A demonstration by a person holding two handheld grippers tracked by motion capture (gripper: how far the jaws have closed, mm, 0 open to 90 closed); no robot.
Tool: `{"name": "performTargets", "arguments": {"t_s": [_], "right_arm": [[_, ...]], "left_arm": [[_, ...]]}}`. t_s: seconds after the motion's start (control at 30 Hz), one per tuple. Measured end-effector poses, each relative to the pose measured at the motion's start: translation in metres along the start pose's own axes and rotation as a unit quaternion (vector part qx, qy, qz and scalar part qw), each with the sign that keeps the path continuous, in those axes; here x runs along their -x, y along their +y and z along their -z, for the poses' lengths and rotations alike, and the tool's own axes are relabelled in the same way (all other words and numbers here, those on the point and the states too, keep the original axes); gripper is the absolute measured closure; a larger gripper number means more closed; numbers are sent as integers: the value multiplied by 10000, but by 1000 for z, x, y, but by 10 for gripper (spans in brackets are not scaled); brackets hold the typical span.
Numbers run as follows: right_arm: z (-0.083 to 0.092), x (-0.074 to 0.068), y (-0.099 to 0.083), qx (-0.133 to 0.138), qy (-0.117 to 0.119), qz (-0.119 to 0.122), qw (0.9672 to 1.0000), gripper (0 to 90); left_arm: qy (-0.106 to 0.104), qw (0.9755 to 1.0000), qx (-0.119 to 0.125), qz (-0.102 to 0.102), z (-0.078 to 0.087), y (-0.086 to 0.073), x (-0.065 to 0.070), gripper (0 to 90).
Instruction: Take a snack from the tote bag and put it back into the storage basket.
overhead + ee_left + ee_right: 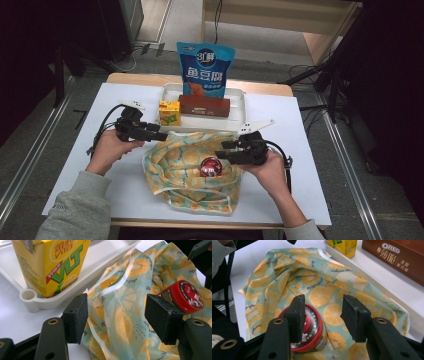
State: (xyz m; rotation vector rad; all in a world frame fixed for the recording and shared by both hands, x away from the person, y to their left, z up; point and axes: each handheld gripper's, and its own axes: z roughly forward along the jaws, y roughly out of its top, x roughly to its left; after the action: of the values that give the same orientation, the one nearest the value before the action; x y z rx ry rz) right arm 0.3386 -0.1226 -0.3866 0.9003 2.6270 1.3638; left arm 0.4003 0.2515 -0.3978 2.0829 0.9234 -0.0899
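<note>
A cloth bag [175, 172] printed with orange slices lies crumpled at the table's middle front. A small jar with a red lid [210, 166] rests on it, tilted. My left gripper [162, 136] is at the bag's upper left corner; in the left gripper view it [116, 315] stands open over the bag's cloth [125, 300], with the jar [186, 296] off to the right. My right gripper [222, 149] hovers by the jar. In the right gripper view it [323, 315] is open, the jar [313, 327] lying partly behind its left jaw, on the bag [287, 277].
A white tray [237, 97] behind the bag holds a yellow juice carton [169, 113], a brown Oreo box [204, 106] and an upright blue snack pouch [205, 70]. A white sheet [300, 150] covers the table. Cables trail from both grippers.
</note>
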Motion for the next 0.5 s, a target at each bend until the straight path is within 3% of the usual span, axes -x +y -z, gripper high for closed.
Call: {"name": "performTargets", "arguments": {"t_s": [0.3, 0.5], "right_arm": [[-6, -6, -6, 79, 37, 28, 10000, 541], [-12, -8, -9, 49, 95, -52, 9999, 484]], "left_arm": [[-31, 10000, -32, 18, -1, 0, 1, 364], [-13, 10000, -4, 7, 0, 0, 1, 365]]}}
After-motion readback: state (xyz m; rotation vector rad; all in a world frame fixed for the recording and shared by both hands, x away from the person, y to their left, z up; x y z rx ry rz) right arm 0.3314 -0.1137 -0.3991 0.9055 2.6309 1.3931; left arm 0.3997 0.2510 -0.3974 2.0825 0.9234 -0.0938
